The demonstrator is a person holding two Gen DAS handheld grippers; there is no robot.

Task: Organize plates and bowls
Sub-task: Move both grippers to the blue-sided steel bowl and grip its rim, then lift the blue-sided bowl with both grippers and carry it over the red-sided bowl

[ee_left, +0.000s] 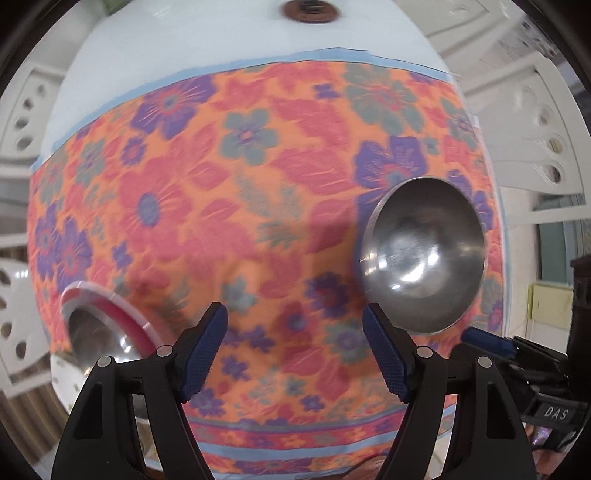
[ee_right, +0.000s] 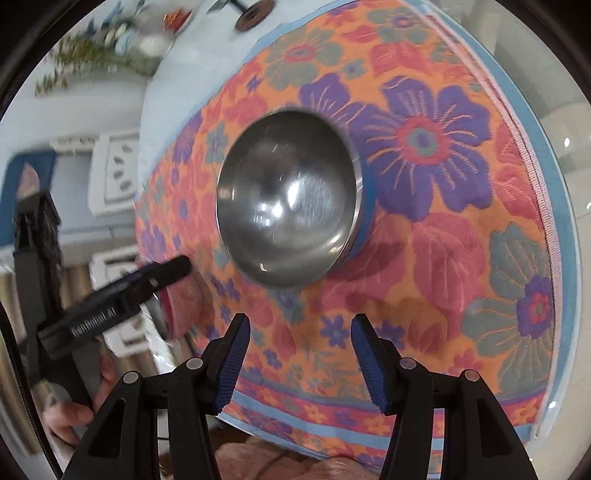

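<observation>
A steel bowl (ee_left: pixel 423 254) sits on the floral tablecloth (ee_left: pixel 240 184) at the right; it also shows in the right wrist view (ee_right: pixel 288 199), on what looks like a blue plate edge (ee_right: pixel 367 218). A second steel bowl (ee_left: pixel 99 339) rests on a pink-rimmed plate (ee_left: pixel 122 306) at the lower left. My left gripper (ee_left: pixel 295 350) is open and empty above the cloth, between the two bowls. My right gripper (ee_right: pixel 299 354) is open and empty, just short of the first bowl. The left gripper also shows at the left of the right wrist view (ee_right: pixel 147 280).
White plastic chairs (ee_left: pixel 535 129) stand around the table. A dark round object (ee_left: pixel 310 9) lies on the bare white tabletop at the far side. A plant (ee_right: pixel 96 55) stands beyond the table. The cloth's near edge (ee_right: pixel 332 417) is close to my right gripper.
</observation>
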